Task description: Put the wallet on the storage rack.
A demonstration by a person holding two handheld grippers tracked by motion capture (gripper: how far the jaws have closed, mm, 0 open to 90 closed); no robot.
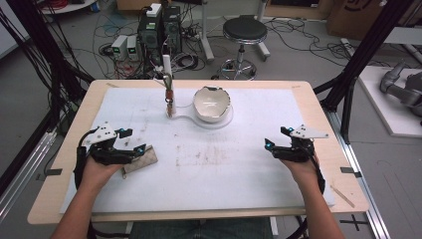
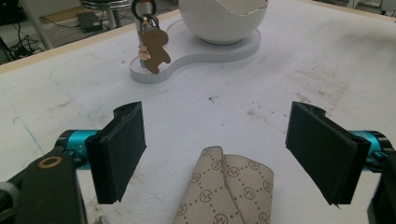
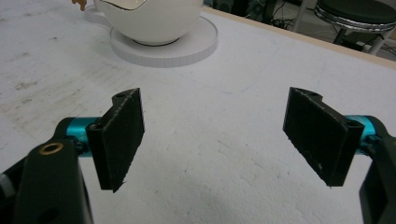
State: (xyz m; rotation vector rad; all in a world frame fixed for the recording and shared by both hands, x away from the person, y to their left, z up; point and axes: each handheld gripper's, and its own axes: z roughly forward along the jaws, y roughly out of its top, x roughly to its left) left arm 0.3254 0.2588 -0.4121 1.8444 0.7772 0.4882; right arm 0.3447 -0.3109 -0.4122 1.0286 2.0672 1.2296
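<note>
My left tool (image 2: 219, 154) has its jaws spread wide and pinches nothing; between them, just below and ahead of the pads, lies the folded patterned wallet (image 2: 226, 191), flat on the white mat of the desk (image 2: 280, 93). In the left gripper view the wallet's long axis runs roughly along my line of sight, from the bottom edge forward, so the jaws stand on either side of its narrow width, which I judge is the relation the next closing move turns on. I would need to drop a little and ease forward to get the pads level with its edges. From the high view the left tool (image 1: 133, 140) sits over the near-left part of the desk with the wallet (image 1: 141, 159) just beside my left hand, while the right tool (image 1: 276, 138) hovers well apart on the right side, jaws likewise spread and empty. The left hand is clearly the nearer one. Farther out stand the white bowl (image 1: 212, 103) on its white stand (image 1: 219, 122) and a brown keychain figure (image 1: 169, 97) hanging from the post. The left gripper view shows the figure (image 2: 154, 51) as a small bear-like shape, which the high view leaves too small to read; the right gripper view gives me the bowl (image 3: 149, 21) and bare mat, and its own tool (image 3: 212, 140).
</note>
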